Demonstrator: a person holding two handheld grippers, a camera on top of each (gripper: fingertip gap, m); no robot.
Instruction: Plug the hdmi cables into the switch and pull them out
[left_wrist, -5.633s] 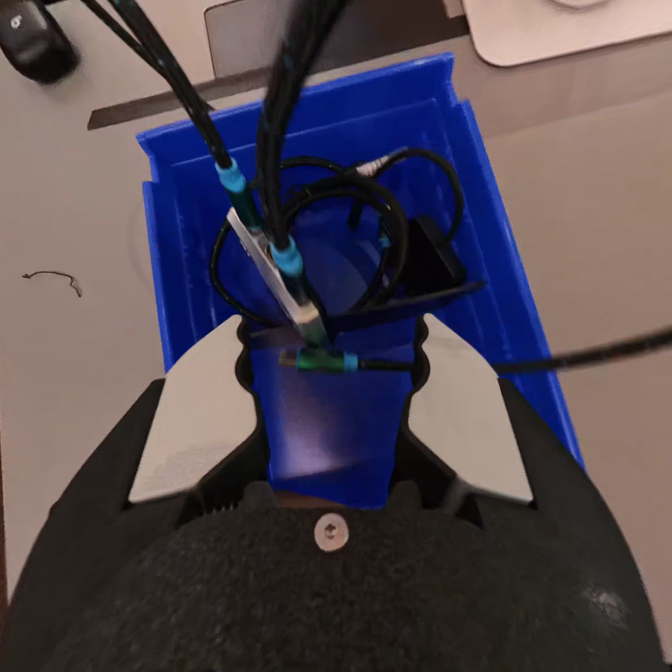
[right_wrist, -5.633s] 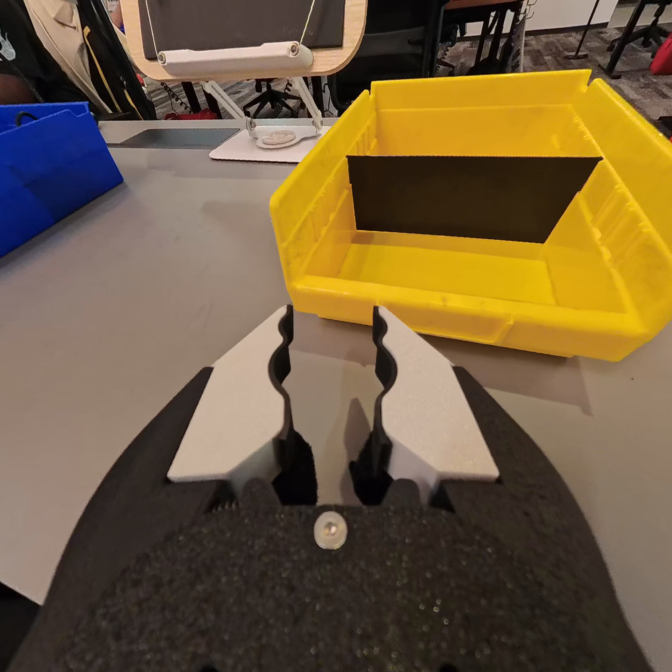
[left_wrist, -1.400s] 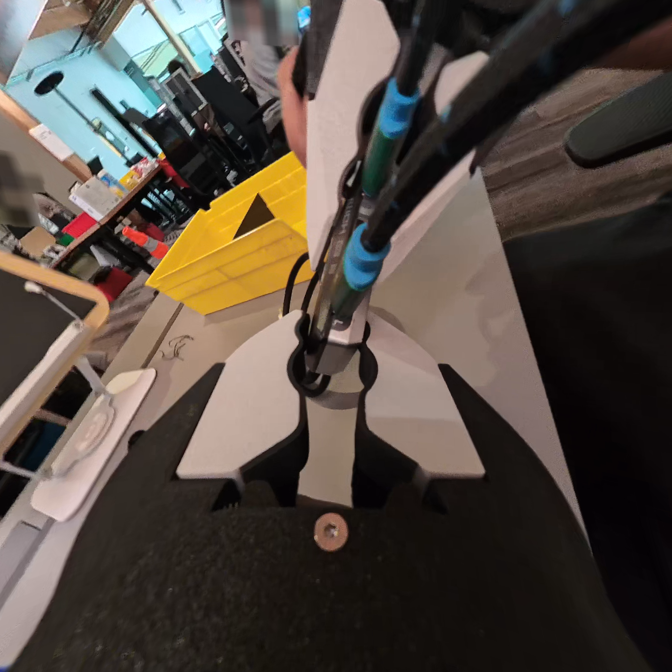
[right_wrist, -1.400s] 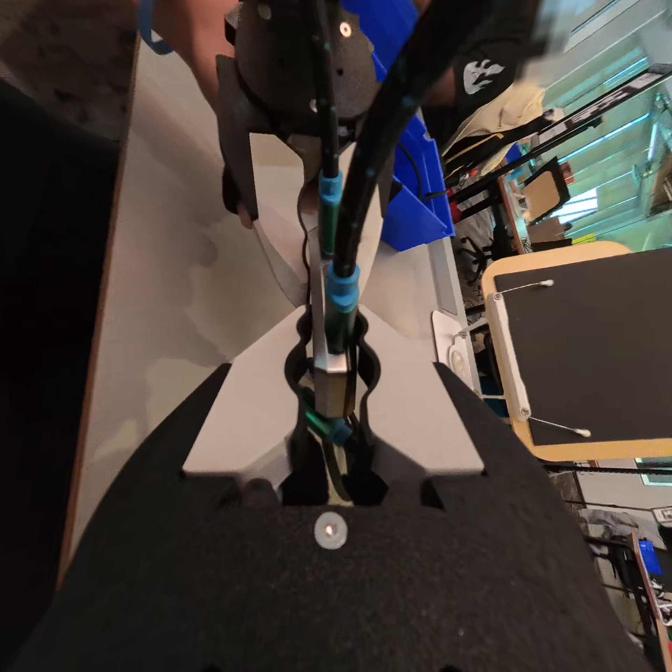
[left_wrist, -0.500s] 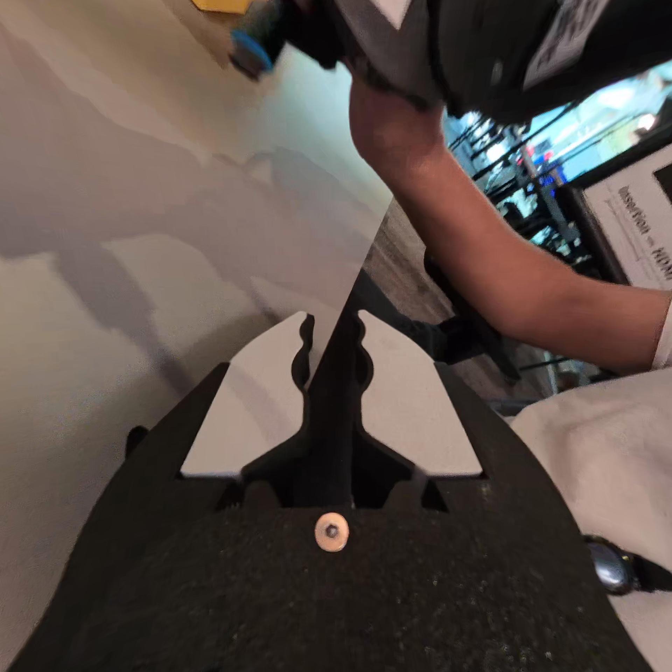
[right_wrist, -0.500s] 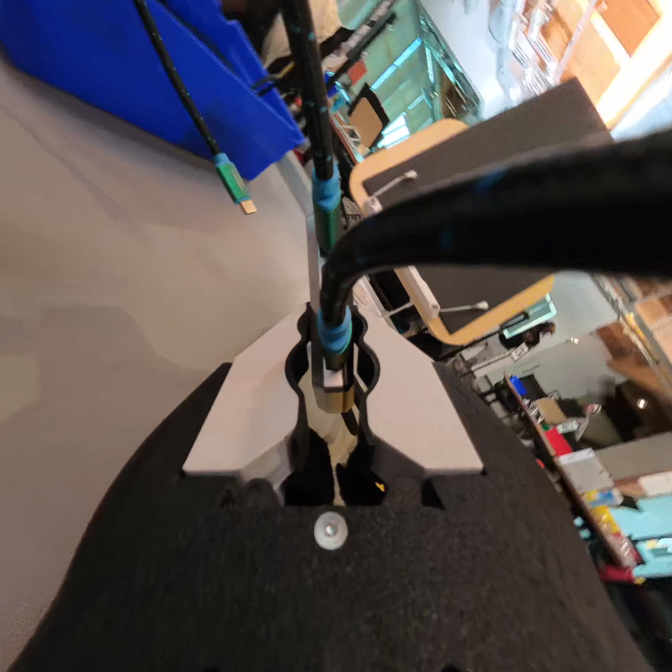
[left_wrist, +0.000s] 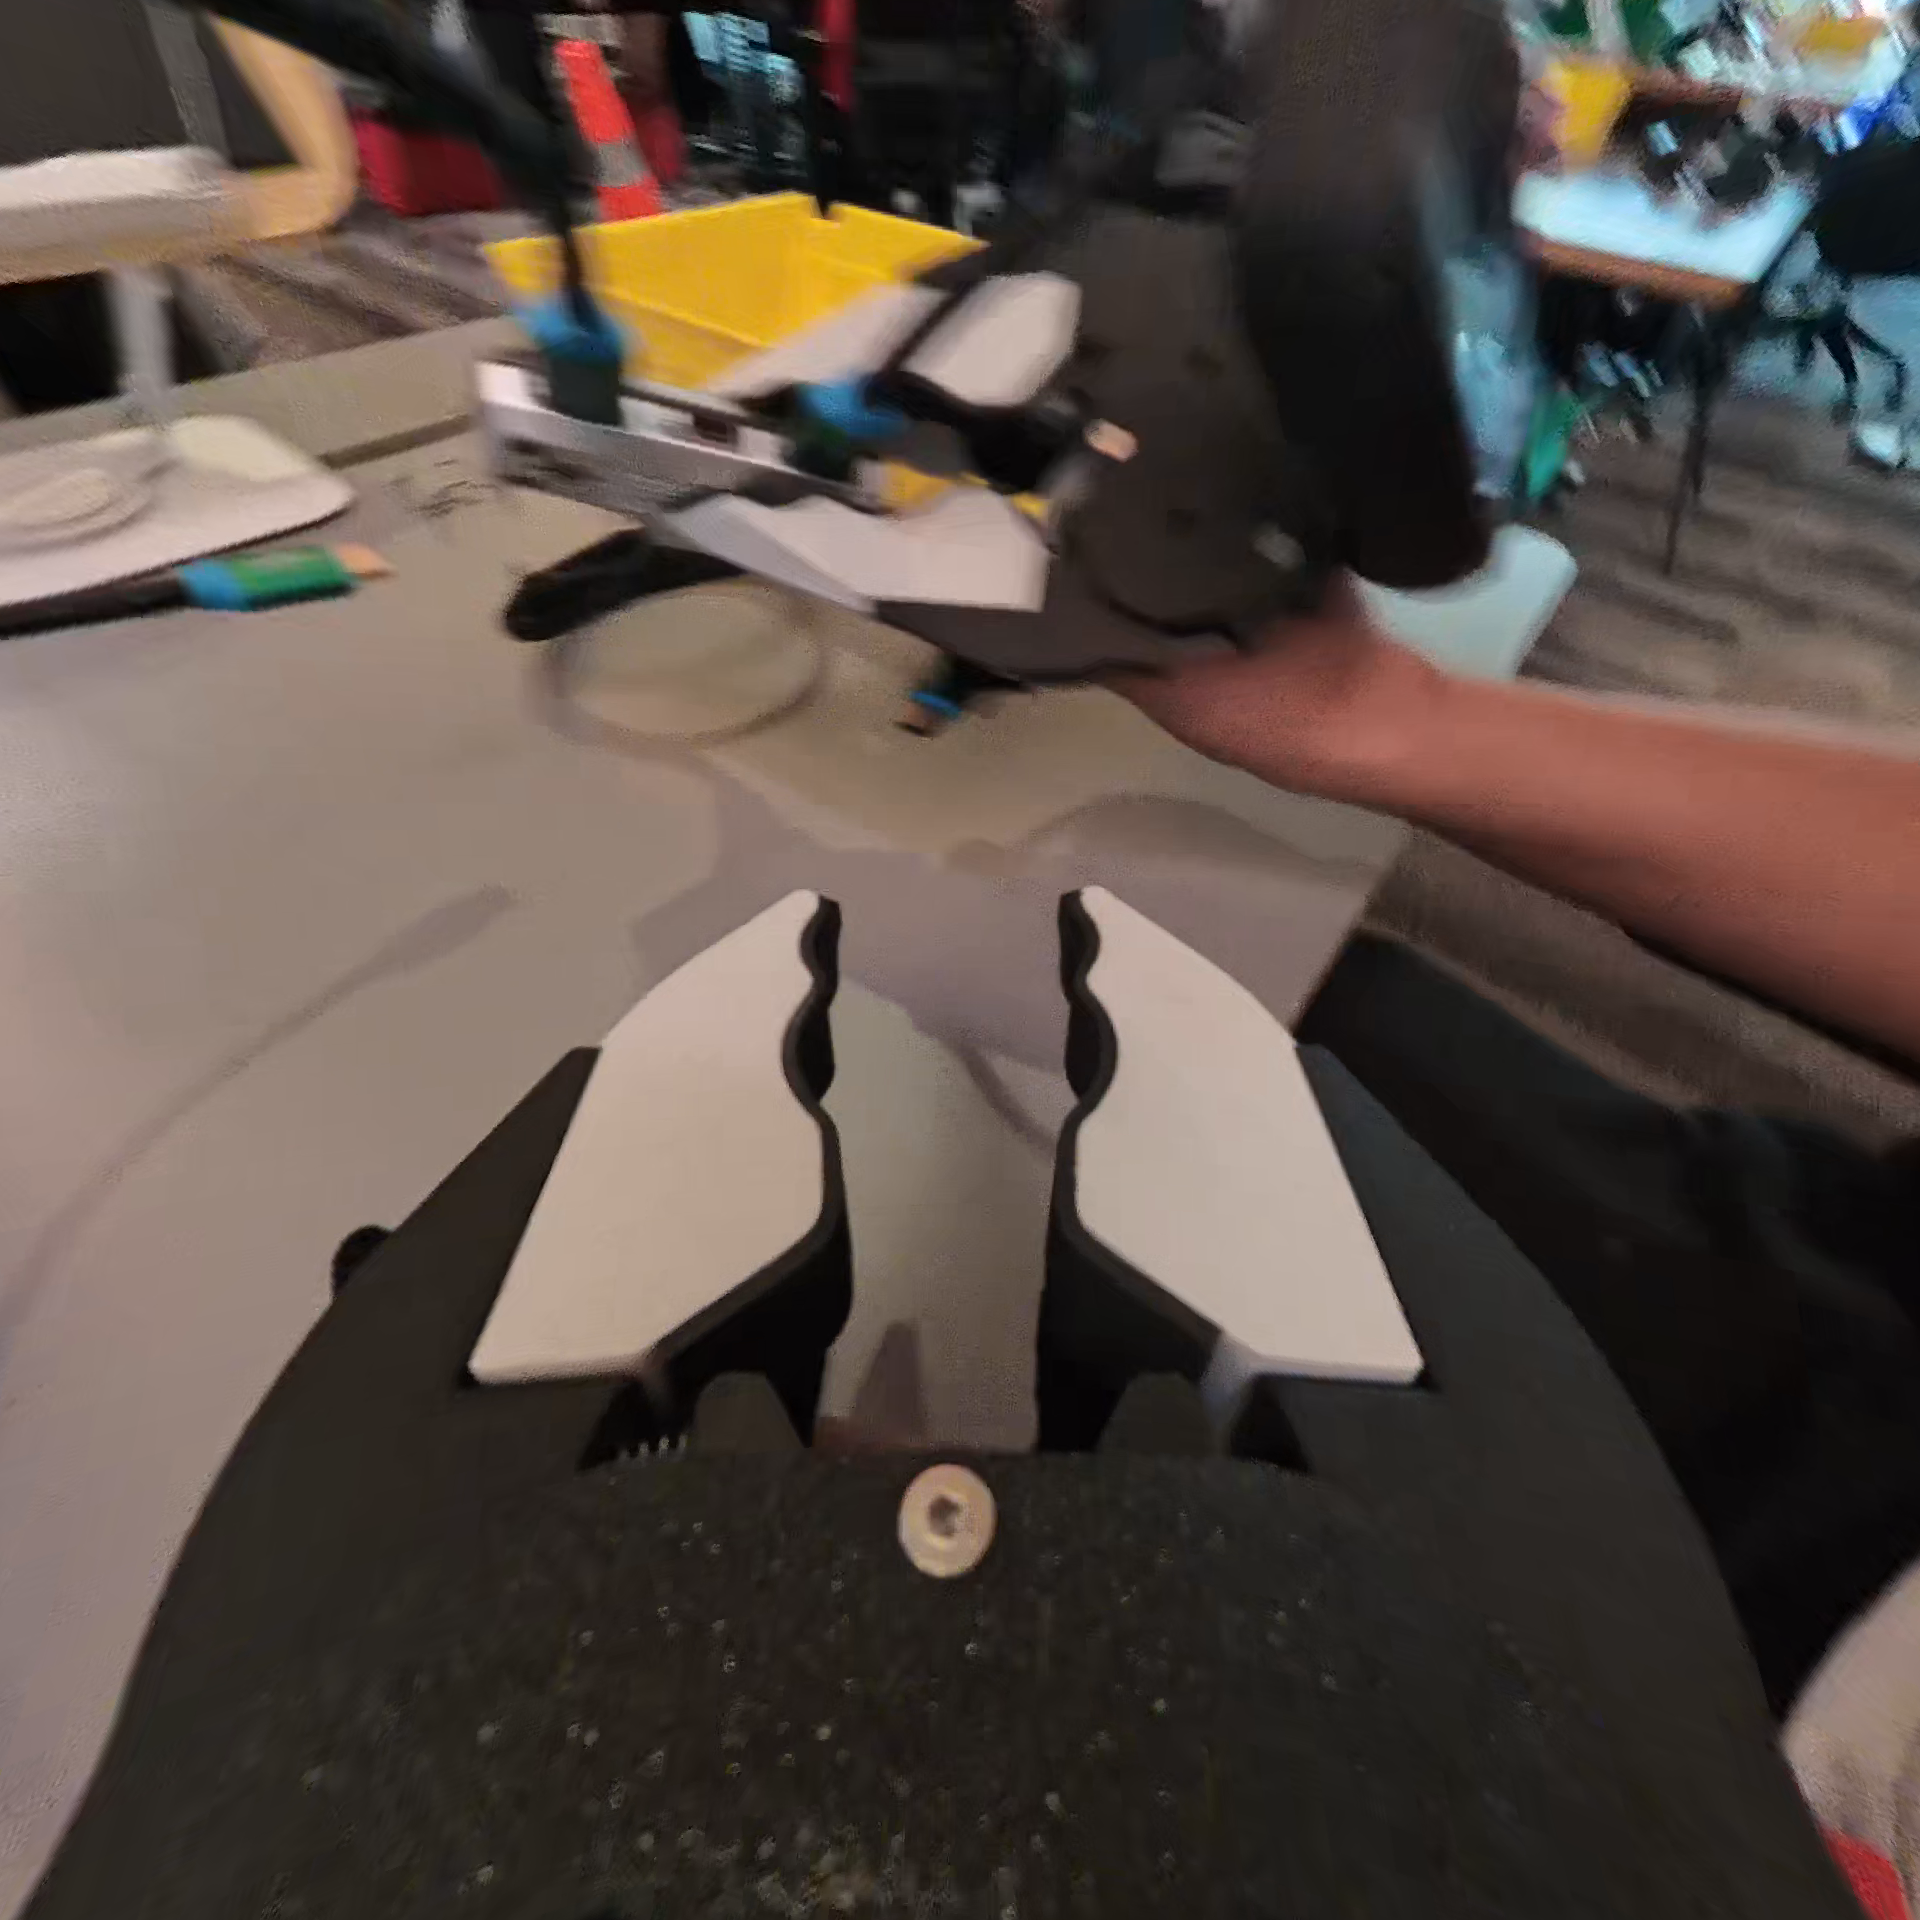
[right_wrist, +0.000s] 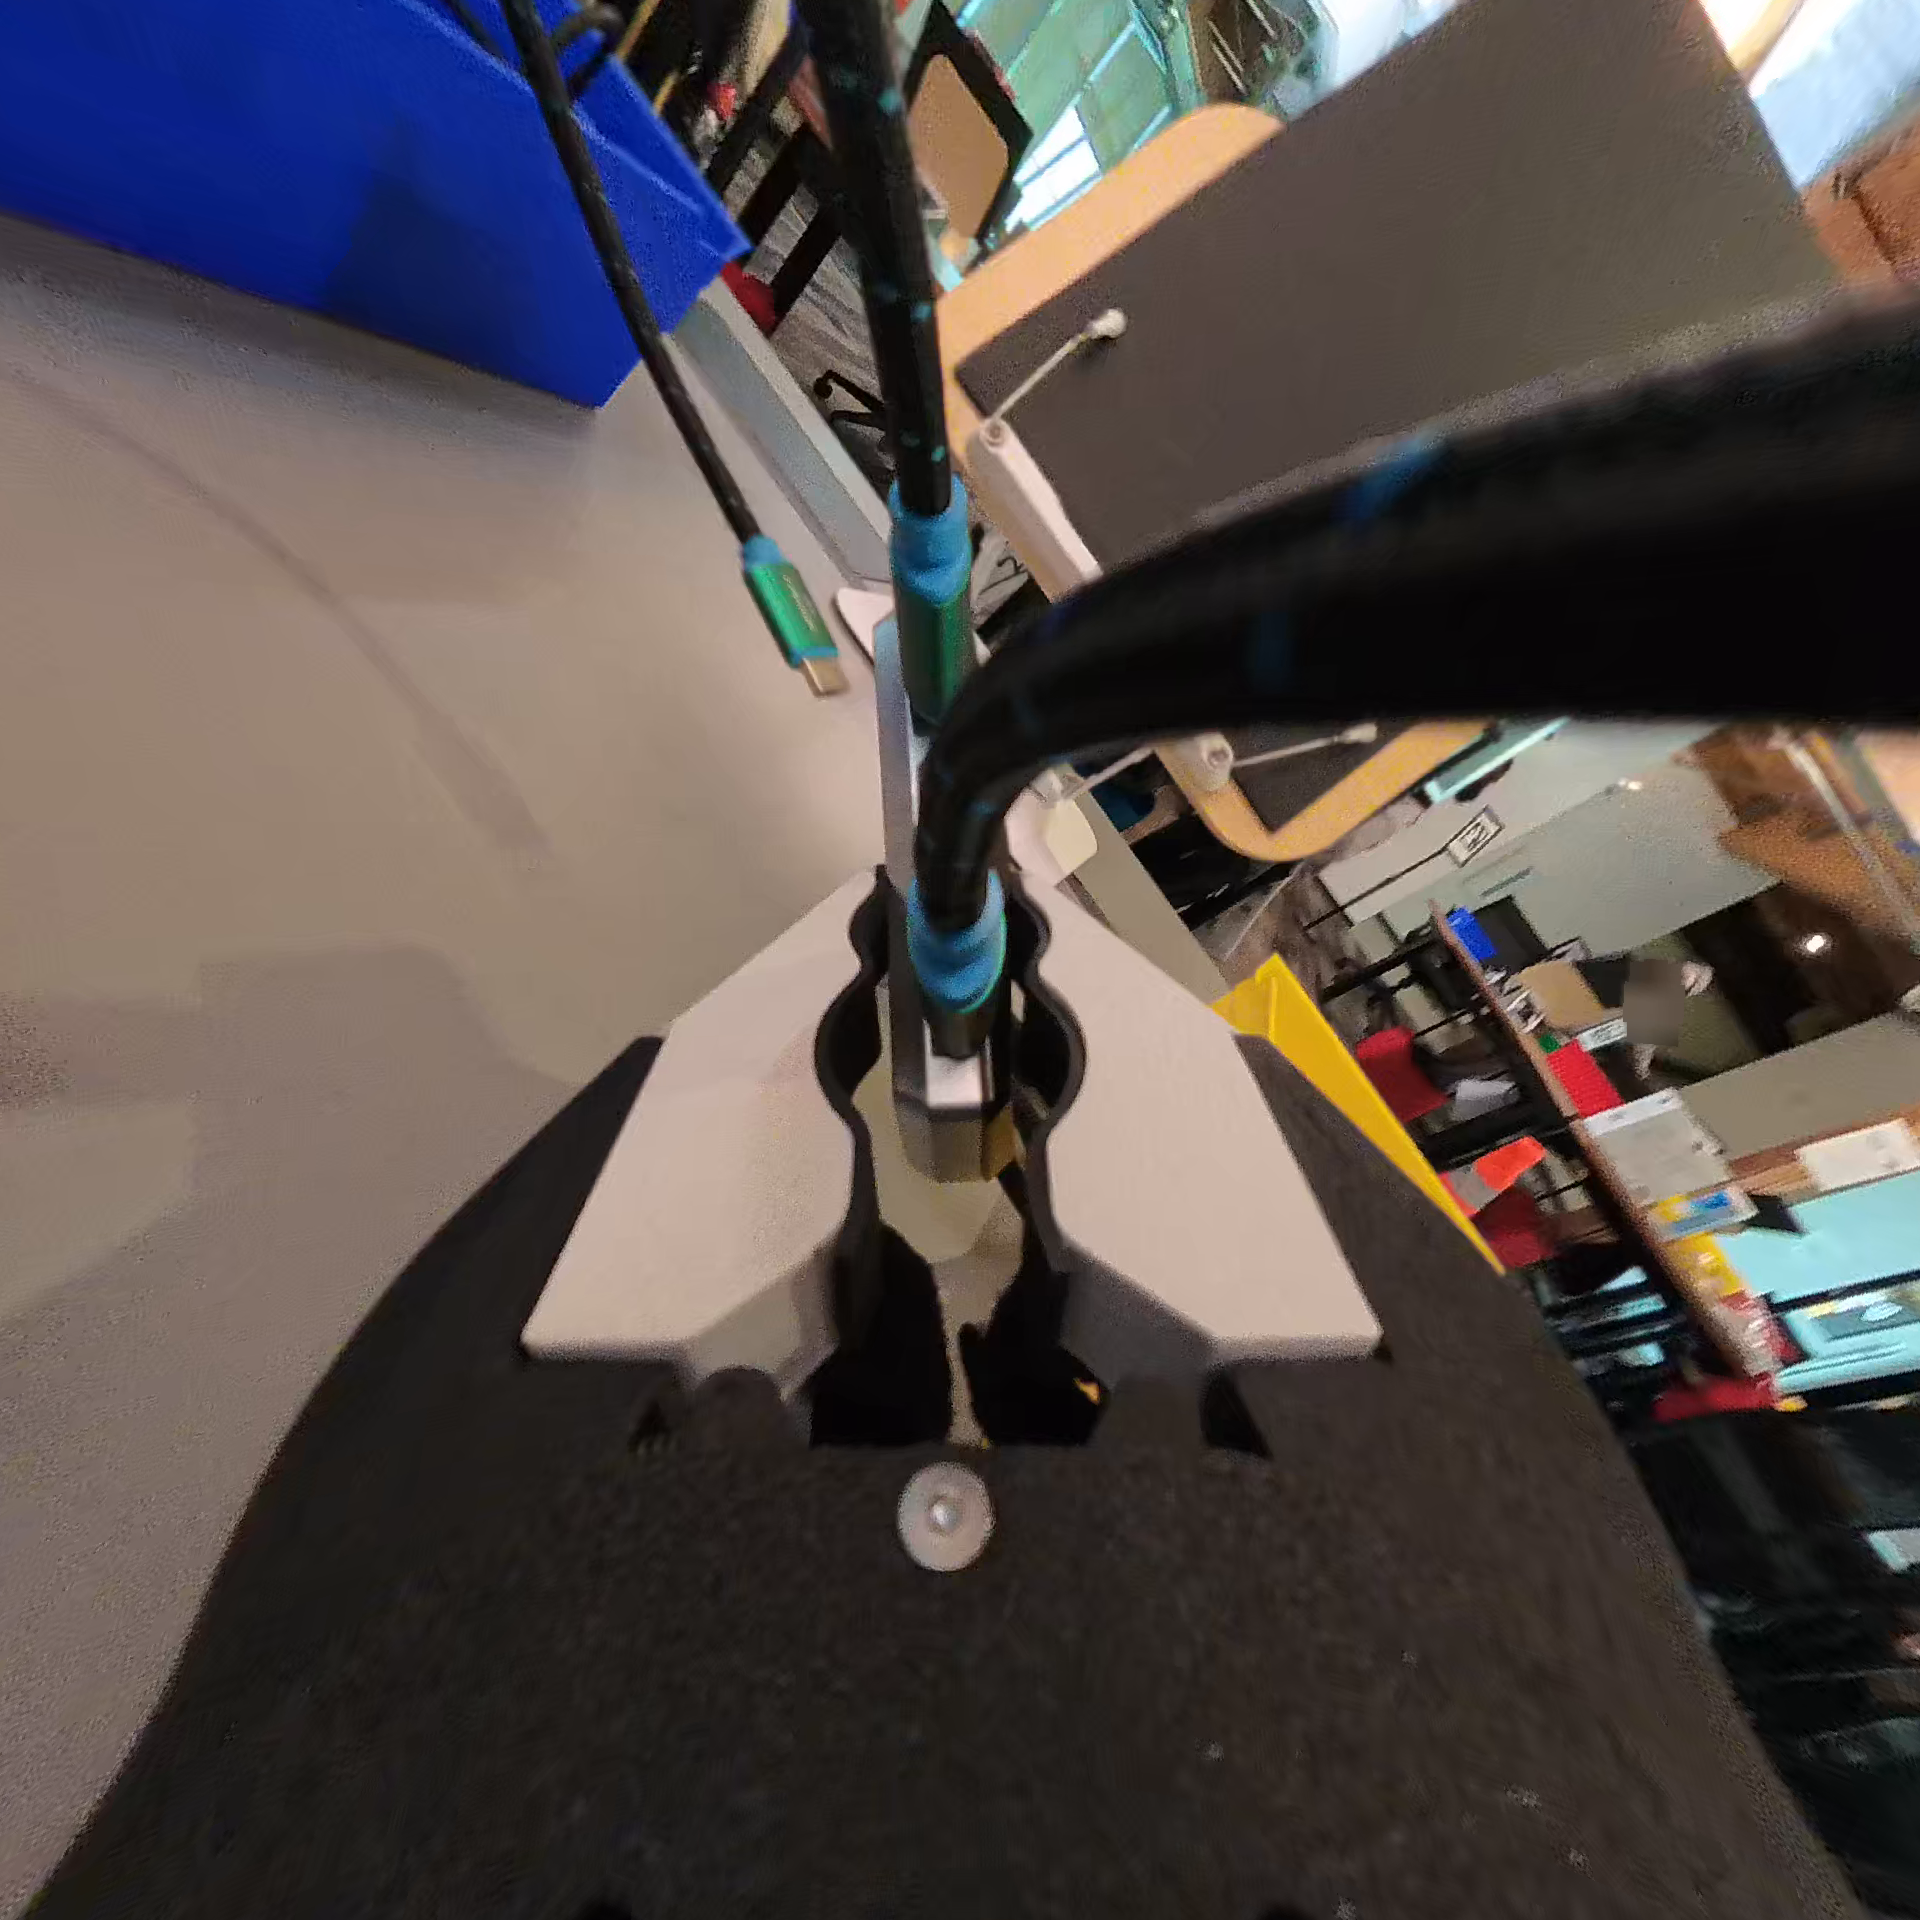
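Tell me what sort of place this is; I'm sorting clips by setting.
Probably a shared lab or workshop: a grey table with a yellow parts bin, cluttered storage shelves, and more desks and office chairs behind.

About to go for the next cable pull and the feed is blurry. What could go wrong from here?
1. The right tool grips the silver switch by one end only, held in the air; pulling a plug at the far end could lever it out of the grip.
2. The thick braided cable arches across the right wrist view, hiding part of it.
3. The left tool is open and well short of the switch; a loose connector lies on the table and could snag.
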